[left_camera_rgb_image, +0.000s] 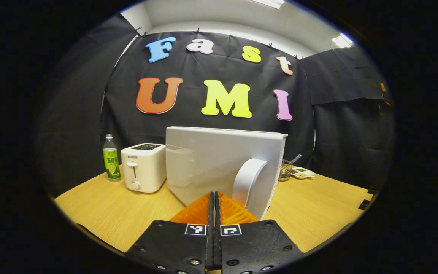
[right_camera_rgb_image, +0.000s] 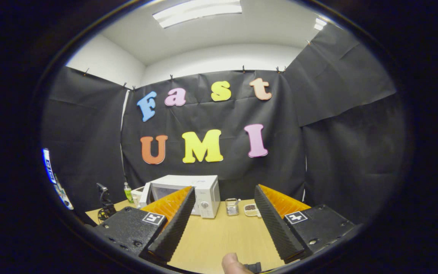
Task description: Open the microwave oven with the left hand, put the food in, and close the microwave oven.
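The white microwave (right_camera_rgb_image: pixel 203 194) stands at the back of the wooden table. Its door (left_camera_rgb_image: pixel 219 163) is swung open toward me in the left gripper view, with the curved white handle (left_camera_rgb_image: pixel 247 182) on its right part. My left gripper (left_camera_rgb_image: pixel 214 193) is shut, fingers pressed together with nothing between them, just in front of the door and left of the handle. A small dish of food (left_camera_rgb_image: pixel 302 173) (right_camera_rgb_image: pixel 250 208) lies right of the microwave. My right gripper (right_camera_rgb_image: pixel 224 187) is open and held well back from the table's objects.
A white toaster (left_camera_rgb_image: pixel 143 166) and a green bottle (left_camera_rgb_image: pixel 111 158) stand left of the microwave. A metal wire basket (right_camera_rgb_image: pixel 232 206) sits beside the food dish. A fingertip (right_camera_rgb_image: pixel 234 264) shows at the bottom of the right gripper view. Bare tabletop (right_camera_rgb_image: pixel 219 232) lies in front.
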